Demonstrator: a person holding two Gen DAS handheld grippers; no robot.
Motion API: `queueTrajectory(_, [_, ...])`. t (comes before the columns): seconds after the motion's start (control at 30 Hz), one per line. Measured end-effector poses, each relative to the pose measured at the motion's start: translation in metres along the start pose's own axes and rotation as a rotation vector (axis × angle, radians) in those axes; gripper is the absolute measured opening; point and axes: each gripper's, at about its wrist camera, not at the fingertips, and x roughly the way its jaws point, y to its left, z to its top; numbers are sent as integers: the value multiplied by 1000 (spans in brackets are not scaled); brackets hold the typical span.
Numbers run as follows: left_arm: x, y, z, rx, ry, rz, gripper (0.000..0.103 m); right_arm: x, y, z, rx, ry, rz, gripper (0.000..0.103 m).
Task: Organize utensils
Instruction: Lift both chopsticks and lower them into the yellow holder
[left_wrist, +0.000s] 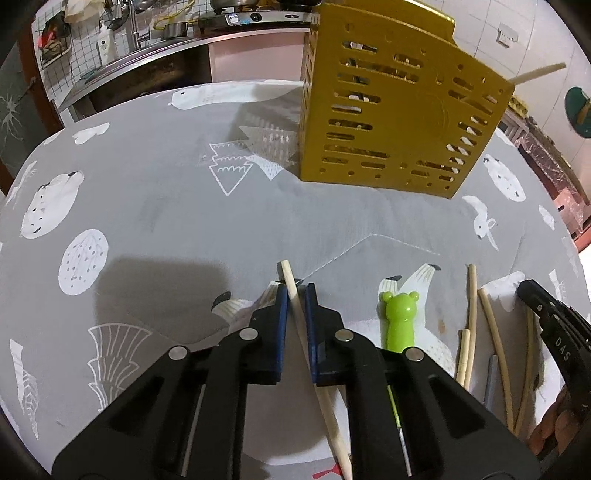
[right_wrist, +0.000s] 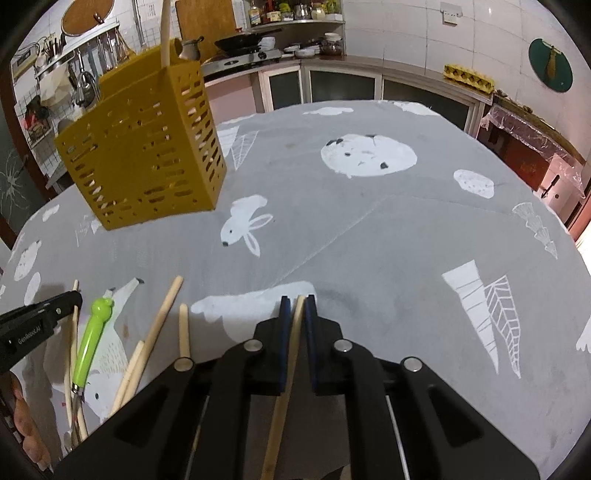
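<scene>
Each gripper is clamped on 1 chopstick: the left gripper on a pale chopstick, the right gripper on another chopstick. Next move, likely: carry both to the yellow holder standing farther back on the table, and drop them in.

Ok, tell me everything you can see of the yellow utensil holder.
The yellow utensil holder is a tall, boxy caddy that looks like plastic, its walls pierced with rows of short slots and small round holes. A raised tab stands up from its rim in the left wrist view. It stands upright on the grey animal-print tablecloth, apart from both tools. One pale wooden chopstick sticks out of its top; more pale sticks show through the slots.
</scene>
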Motion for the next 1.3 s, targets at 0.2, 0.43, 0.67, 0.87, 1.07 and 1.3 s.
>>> queueTrajectory(0.2, [-22, 3, 3, 2, -92, -3, 8, -18, -2, 9, 16, -72, 29, 7])
queueTrajectory(0.43, [-64, 8, 14, 0, -236, 5, 6, -55, 3, 23, 5, -210, 66, 5])
queueTrajectory(0.67, [-99, 19, 20, -2, -378, 29, 4, -88, 6, 33, -4, -345, 89, 5])
queueTrajectory(0.87, [-119, 24, 18, -5, -456, 28, 4, -106, 6, 35, -7, -411, 93, 5])
queueTrajectory(1.07, [-132, 27, 10, -3, -518, 14, 4, -120, 6, 32, -1, -481, 89, 5])
queueTrajectory(1.3, [-143, 28, 2, -3, -584, 3, 4, -135, 10, 21, -23, -577, 83, 5])
